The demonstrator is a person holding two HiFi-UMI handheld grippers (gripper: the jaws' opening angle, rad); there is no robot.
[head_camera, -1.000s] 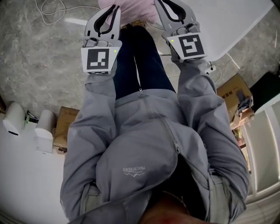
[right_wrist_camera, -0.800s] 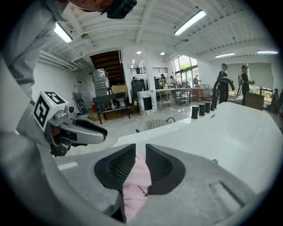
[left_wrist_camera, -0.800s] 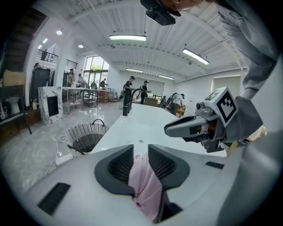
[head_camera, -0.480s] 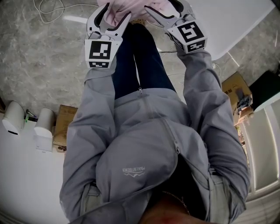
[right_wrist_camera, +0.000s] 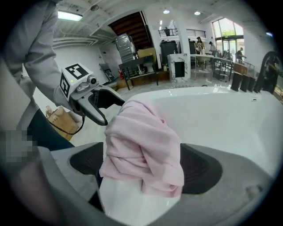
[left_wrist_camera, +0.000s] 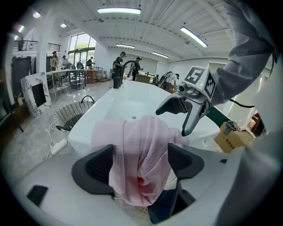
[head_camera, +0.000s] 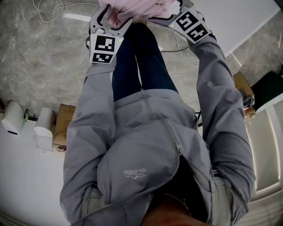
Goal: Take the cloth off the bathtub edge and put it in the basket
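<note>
A pink cloth [head_camera: 132, 8] lies draped over the white bathtub's edge [left_wrist_camera: 84, 132]. Both grippers reach down onto it from my side. My left gripper [left_wrist_camera: 141, 165] has just been opening; its jaws stand wide on either side of the cloth [left_wrist_camera: 141, 154], not pressing it. My right gripper [right_wrist_camera: 146, 165] has likewise just been opening and straddles the other end of the cloth [right_wrist_camera: 146, 145], a gap showing at its pads. In the head view the left gripper [head_camera: 116, 21] and right gripper [head_camera: 163, 15] sit at the cloth's two sides. A wire basket [left_wrist_camera: 70, 115] stands on the floor beside the tub.
A white cable and power strip [left_wrist_camera: 57, 145] lie on the marble floor by the basket. Cardboard boxes [head_camera: 241, 81] sit at the right, two white canisters [head_camera: 26, 123] at the left. A black faucet [left_wrist_camera: 121, 73] rises at the tub's far end.
Both grippers went from shut to wide open and dropped forward onto the cloth. Their jaws now stand around it, where before they hung short of it.
</note>
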